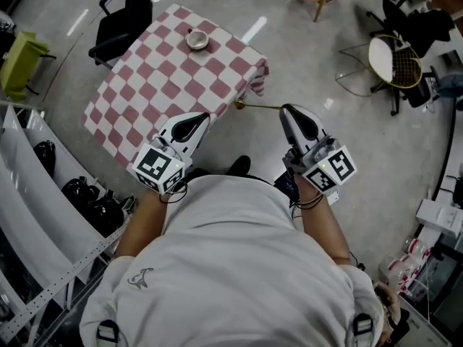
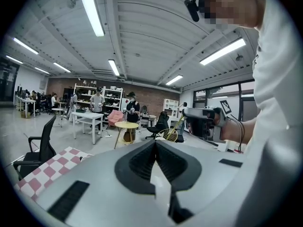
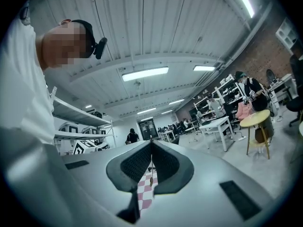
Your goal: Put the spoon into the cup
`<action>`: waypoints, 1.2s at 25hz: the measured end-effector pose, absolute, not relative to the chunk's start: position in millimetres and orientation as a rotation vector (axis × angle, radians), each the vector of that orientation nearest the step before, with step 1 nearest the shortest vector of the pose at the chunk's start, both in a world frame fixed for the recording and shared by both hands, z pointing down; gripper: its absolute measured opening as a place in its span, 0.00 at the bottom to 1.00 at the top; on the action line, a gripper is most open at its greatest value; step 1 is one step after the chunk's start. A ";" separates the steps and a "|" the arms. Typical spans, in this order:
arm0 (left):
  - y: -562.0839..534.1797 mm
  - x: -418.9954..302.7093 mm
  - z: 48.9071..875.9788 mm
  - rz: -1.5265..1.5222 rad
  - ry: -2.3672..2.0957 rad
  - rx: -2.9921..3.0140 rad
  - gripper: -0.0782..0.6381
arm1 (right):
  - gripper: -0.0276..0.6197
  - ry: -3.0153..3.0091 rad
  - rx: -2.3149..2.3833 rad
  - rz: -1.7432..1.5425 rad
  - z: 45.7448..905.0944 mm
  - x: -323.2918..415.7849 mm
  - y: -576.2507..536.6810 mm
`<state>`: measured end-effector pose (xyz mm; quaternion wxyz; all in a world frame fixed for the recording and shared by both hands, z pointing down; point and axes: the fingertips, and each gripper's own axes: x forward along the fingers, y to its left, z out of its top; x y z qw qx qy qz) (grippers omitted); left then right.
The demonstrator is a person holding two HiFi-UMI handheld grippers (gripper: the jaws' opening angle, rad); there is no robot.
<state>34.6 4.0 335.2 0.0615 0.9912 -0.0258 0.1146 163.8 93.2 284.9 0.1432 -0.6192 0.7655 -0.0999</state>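
Spoon (image 1: 257, 107) is off the table (image 1: 145, 85) and in the air, its handle clamped at the tip of the right gripper (image 1: 285, 110), with the bowl end pointing left toward the table's near corner. In the right gripper view the jaws are pressed together and the thin spoon (image 3: 151, 178) shows in the slit between them, above the checked cloth. The left gripper (image 1: 205, 116) hangs beside the table edge with its jaws together and nothing between them. The cup (image 1: 197, 40) stands on the far part of the table, well apart from the spoon and seemingly empty. So the pick-up looks done; what remains, as I judge it, is carrying the spoon across the table, lowering it into the cup and letting go
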 end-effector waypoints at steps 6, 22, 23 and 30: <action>4.8 71.1 343.4 0.363 -0.116 2.985 0.13 | 0.09 2.199 -1.777 -0.315 293.5 202.5 102.1; -59.1 107.1 347.8 0.337 -0.157 2.983 0.13 | 0.09 2.231 -1.761 -0.361 307.1 238.0 33.0; -65.2 107.7 346.9 0.330 -0.151 2.985 0.13 | 0.09 2.242 -1.757 -0.362 306.9 238.5 24.6; -115.0 96.4 342.8 0.308 -0.208 2.959 0.13 | 0.09 2.293 -1.724 -0.374 303.5 232.5 -38.2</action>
